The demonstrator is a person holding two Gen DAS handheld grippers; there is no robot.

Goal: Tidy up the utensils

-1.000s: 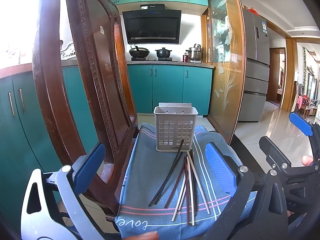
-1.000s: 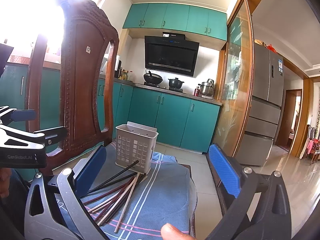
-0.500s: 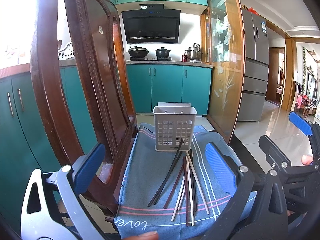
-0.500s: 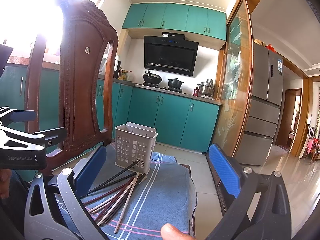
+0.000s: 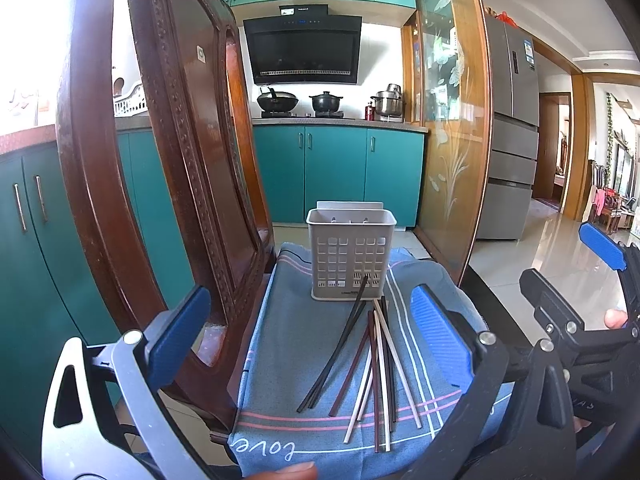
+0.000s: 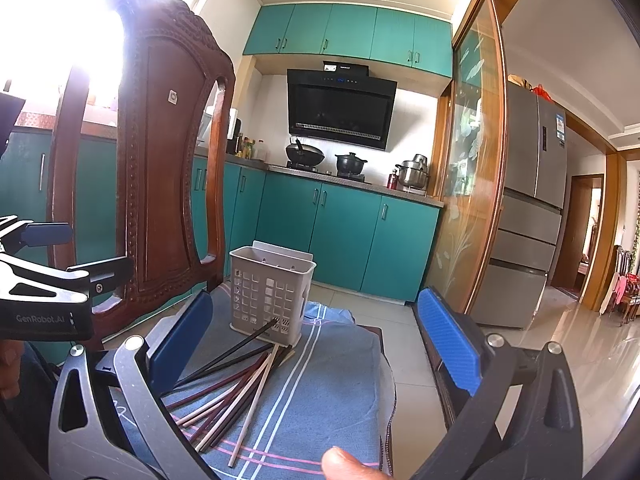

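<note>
Several chopsticks [image 5: 374,364], black, dark red and pale, lie fanned on a blue striped cloth [image 5: 288,344] over a chair seat. A grey perforated utensil holder [image 5: 351,254] stands upright at the far end of the cloth, with one black chopstick tip resting against its base. The chopsticks [image 6: 236,384] and holder [image 6: 270,294] also show in the right wrist view. My left gripper [image 5: 310,340] is open and empty, held above the near end of the chopsticks. My right gripper [image 6: 316,344] is open and empty, to the right of the left one.
A carved wooden chair back [image 5: 168,184] rises close on the left. Teal kitchen cabinets [image 5: 336,176] and a stove with pots stand behind. A glass sliding door [image 5: 452,140] and a fridge [image 5: 514,136] are to the right. Tiled floor lies beyond the cloth's right edge.
</note>
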